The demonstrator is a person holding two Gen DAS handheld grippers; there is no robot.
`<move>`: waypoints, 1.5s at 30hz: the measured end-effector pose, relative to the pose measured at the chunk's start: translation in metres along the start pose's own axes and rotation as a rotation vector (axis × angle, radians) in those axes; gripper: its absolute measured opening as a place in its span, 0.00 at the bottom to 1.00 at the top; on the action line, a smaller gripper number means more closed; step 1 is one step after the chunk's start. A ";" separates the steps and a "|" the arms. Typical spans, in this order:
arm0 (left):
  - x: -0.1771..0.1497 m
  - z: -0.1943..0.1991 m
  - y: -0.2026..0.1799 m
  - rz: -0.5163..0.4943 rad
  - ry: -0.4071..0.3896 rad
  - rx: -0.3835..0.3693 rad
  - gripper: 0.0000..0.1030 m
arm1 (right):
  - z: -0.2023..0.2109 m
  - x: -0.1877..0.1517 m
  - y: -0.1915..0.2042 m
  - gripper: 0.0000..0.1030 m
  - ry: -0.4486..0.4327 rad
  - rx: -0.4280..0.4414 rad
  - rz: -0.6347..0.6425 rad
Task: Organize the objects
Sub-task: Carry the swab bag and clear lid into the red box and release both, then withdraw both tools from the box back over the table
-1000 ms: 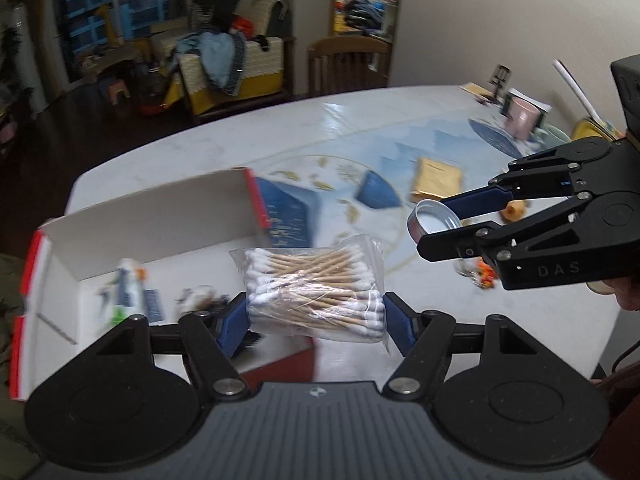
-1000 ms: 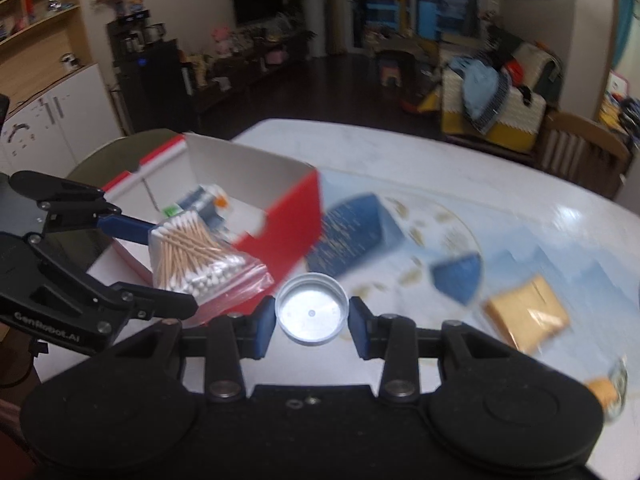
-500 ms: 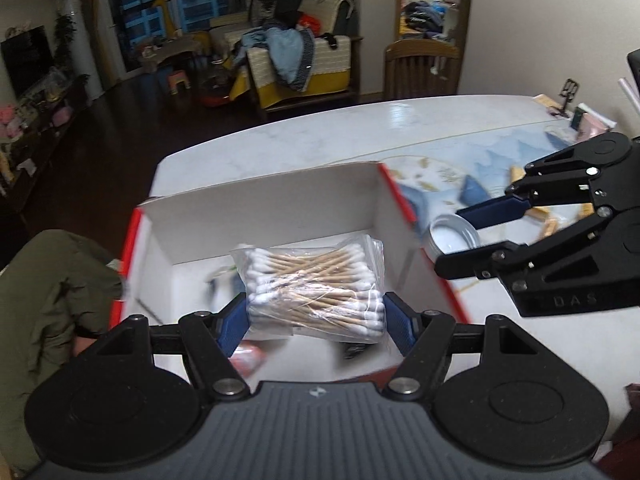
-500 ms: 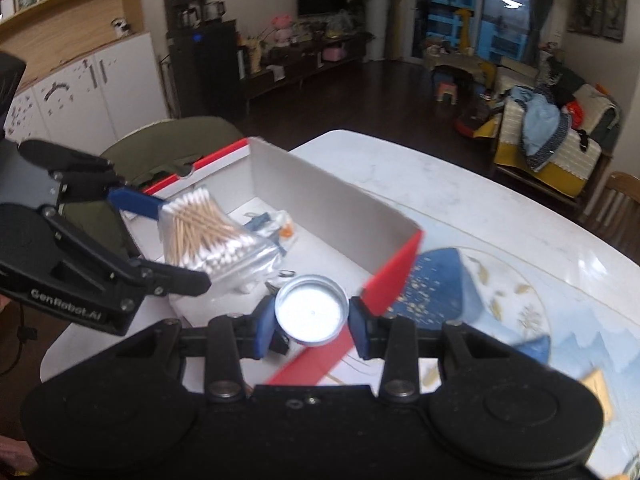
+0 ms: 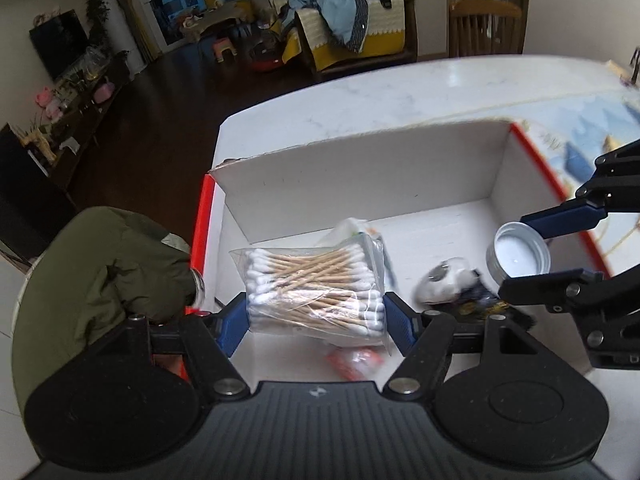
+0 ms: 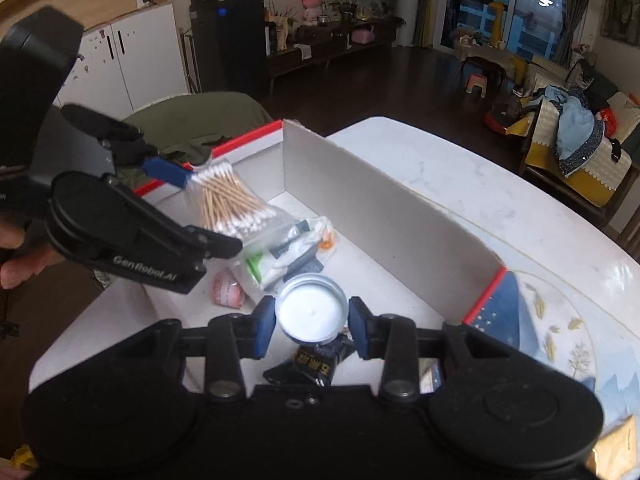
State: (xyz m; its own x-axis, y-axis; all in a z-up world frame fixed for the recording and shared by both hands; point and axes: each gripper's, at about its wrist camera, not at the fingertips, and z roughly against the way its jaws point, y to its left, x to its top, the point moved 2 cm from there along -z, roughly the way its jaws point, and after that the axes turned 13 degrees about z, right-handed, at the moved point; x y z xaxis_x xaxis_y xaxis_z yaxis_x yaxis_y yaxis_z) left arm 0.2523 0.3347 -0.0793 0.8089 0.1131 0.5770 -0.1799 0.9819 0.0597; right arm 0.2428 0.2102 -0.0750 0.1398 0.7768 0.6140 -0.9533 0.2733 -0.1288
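My left gripper [image 5: 316, 312] is shut on a clear bag of cotton swabs [image 5: 314, 290] and holds it over the open white box with red edges [image 5: 360, 168]. The bag also shows in the right wrist view [image 6: 228, 204], held by the left gripper [image 6: 208, 216]. My right gripper [image 6: 312, 320] is shut on a round metal lid [image 6: 311, 307] over the box's right part; the lid shows in the left wrist view [image 5: 518, 254] too. Inside the box lie a white packet [image 6: 280, 256], a pink item [image 6: 228, 292] and a dark sachet [image 6: 316, 364].
The box [image 6: 384, 216] stands on a white marble table [image 6: 480, 184] beside a blue patterned mat [image 6: 560, 332]. A chair with an olive jacket [image 5: 100, 276] stands at the table's left end. A tan packet [image 6: 616, 440] lies at the right.
Both grippers have moved left, from over the table and mat to over the inside of the box, each still holding its object. The box contents have come into view.
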 end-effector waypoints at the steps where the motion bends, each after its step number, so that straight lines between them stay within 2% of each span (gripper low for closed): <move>1: 0.002 -0.005 -0.002 -0.011 0.006 0.005 0.68 | -0.005 0.000 0.000 0.37 0.014 -0.001 -0.002; 9: 0.012 -0.034 -0.006 -0.045 0.057 0.029 0.69 | -0.042 -0.002 -0.001 0.37 0.122 0.000 -0.039; 22: 0.006 -0.044 0.007 0.038 0.139 -0.010 0.70 | -0.064 -0.011 0.009 0.39 0.209 0.005 -0.024; 25: 0.002 -0.044 0.007 0.043 0.140 -0.013 0.74 | -0.062 -0.013 0.009 0.42 0.207 0.008 -0.026; 27: 0.001 -0.044 0.007 0.048 0.146 -0.013 0.74 | -0.060 -0.013 0.010 0.47 0.200 0.007 -0.023; 32: -0.003 -0.038 0.008 0.087 0.147 -0.024 0.75 | -0.051 -0.013 0.008 0.50 0.182 0.013 -0.033; 34: -0.004 -0.033 0.009 0.101 0.139 -0.031 0.75 | -0.047 -0.013 0.006 0.54 0.173 0.016 -0.043; 45: -0.005 0.010 0.005 0.162 0.049 -0.047 0.75 | -0.008 -0.008 0.001 0.62 0.069 0.046 -0.070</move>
State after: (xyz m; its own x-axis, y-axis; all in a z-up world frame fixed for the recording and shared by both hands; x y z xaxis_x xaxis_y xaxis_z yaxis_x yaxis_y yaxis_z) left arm 0.2423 0.3376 -0.0740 0.7976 0.2769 0.5358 -0.2852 0.9559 -0.0695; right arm 0.2431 0.2092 -0.0866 0.2228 0.7945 0.5649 -0.9517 0.3028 -0.0505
